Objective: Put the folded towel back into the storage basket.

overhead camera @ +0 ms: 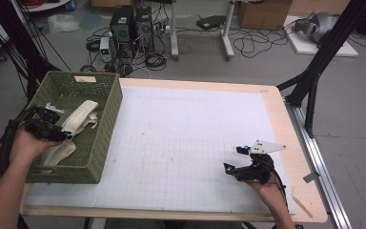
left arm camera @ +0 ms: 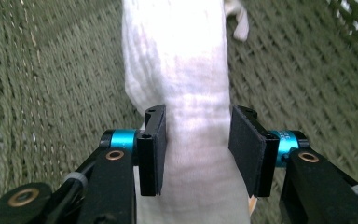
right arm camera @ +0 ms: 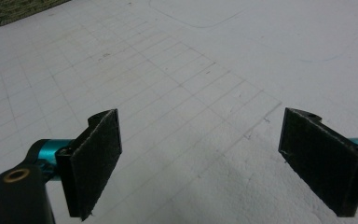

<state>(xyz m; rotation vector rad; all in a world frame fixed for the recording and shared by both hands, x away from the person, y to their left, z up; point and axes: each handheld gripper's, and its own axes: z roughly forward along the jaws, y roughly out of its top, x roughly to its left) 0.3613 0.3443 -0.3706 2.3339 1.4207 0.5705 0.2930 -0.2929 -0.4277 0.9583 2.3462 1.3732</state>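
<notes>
Cables, computer boxes and cardboard lie on the grey floor behind the table (overhead camera: 286, 143), which carries a white grid mat. At the left edge of this table stands a green woven basket (overhead camera: 106, 102), and a white cloth (overhead camera: 78, 119) lies inside it. From the high view, the left gripper (overhead camera: 64, 135) is in the basket, right at the cloth. The right gripper (overhead camera: 233, 160) rests over the mat, well apart from the basket, jaws wide and holding nothing.

In the left gripper view, the cloth (left arm camera: 177, 84) runs between the two pads (left arm camera: 247, 149) onto the basket floor (left arm camera: 51, 70). The jaws stand partly apart; the cloth fills the gap and seems to brush them, but they do not squeeze it, so I judge it released.

In the right gripper view, only bare mat (right arm camera: 205, 93) lies between the spread jaws, and a basket corner (right arm camera: 18, 9) is far off.

To finish this drop well, the left jaws should probably open a little more, then lift straight up, so the fabric does not catch and come out again.
</notes>
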